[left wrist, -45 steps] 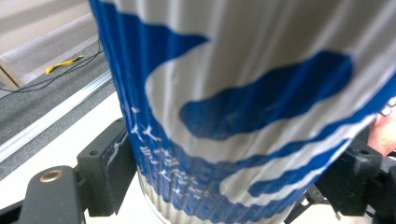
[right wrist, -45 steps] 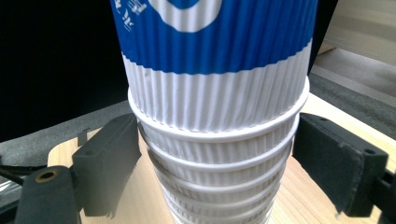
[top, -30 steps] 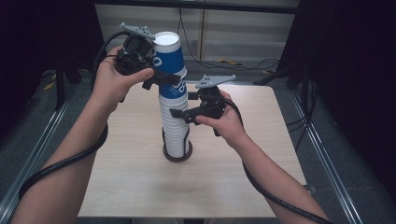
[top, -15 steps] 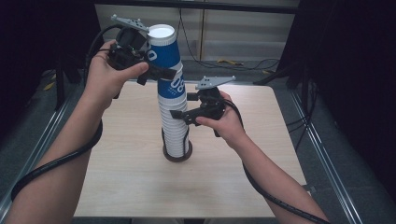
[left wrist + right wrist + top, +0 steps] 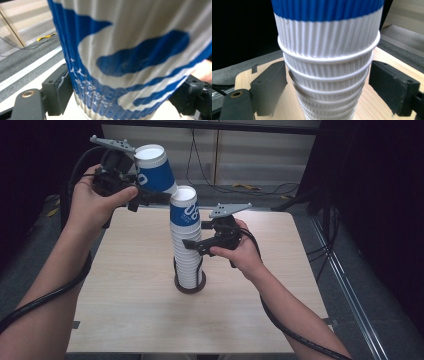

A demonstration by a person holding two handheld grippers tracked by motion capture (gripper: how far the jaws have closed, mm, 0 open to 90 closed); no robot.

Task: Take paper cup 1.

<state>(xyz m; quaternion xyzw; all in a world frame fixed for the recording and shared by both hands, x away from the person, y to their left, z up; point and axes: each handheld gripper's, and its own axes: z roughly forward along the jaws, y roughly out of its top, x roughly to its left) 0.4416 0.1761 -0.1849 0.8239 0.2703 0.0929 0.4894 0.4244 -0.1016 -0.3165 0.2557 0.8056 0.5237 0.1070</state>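
A tall stack of ribbed blue-and-white paper cups [image 5: 184,215] stands upright on a dark round base [image 5: 190,288] near the middle of the wooden table [image 5: 125,295]. Held by my left gripper [image 5: 155,186], one more cup [image 5: 151,169] is tilted, above and left of the stack's top; its bottom is close to the top rim. In the left gripper view both jaws press that cup [image 5: 130,55]. My right gripper [image 5: 189,243] grips the stack partway up from the right. Its pads [image 5: 270,85] sit against the stack's rims [image 5: 327,50].
Behind the table's far edge the floor holds cables [image 5: 220,185] and a small yellow object [image 5: 245,186]. Dark curtains close off the left and right sides. Both forearms reach in from the bottom, each trailing a black cable [image 5: 45,295].
My left gripper has lifted the top cup up and to the left, off the stack, and tilted it. The right gripper has stayed on the stack.
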